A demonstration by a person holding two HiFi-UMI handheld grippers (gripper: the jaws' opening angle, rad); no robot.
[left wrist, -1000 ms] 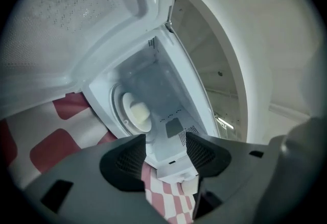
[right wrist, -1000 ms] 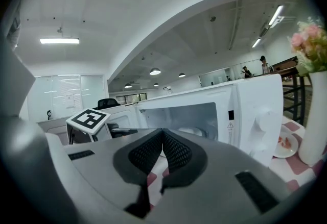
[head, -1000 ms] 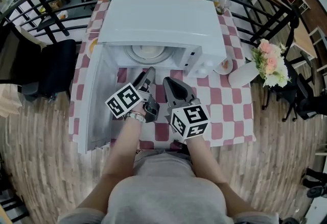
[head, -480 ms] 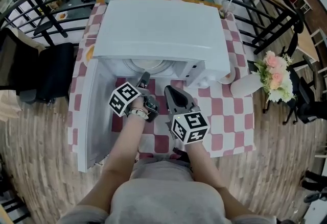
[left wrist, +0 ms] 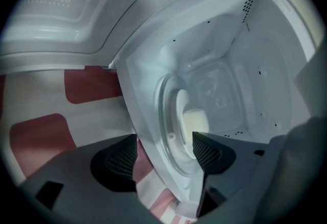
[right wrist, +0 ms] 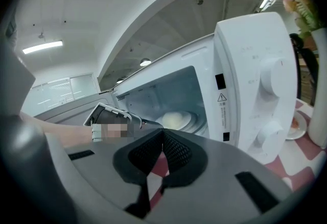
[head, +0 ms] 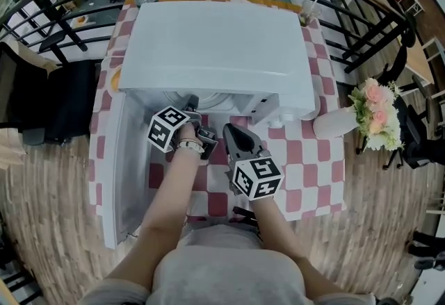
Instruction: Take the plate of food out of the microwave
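- The plate of food [left wrist: 183, 116] sits on the glass turntable [left wrist: 164, 131] inside the microwave [head: 215, 39], with a pale lump of food [left wrist: 198, 120] on it. Nothing has lifted it yet.
- Our left gripper [left wrist: 163, 149] is at the mouth of the microwave's cavity, angled in and down. Its jaws have just been opening and now stand wide apart. The plate shows through the gap, farther inside the microwave, and the pads touch nothing.
- Our right gripper [right wrist: 162, 141] waits just outside the microwave's front, beside the left one, with its jaws closed together on nothing.
- The door [head: 128, 171] is swung fully open at the microwave's left side, so the way in is free.
- The microwave stands on the surface [head: 306, 158], which has a red-and-white checked cloth.
- We judge that we are in the reach-in step, before any grasp.
- Next, the left gripper should go deeper into the microwave and stay low. One jaw goes under the plate's near rim and one over it before closing.
- We would then draw the plate out level, since it may slide on the glass and the food may shift.
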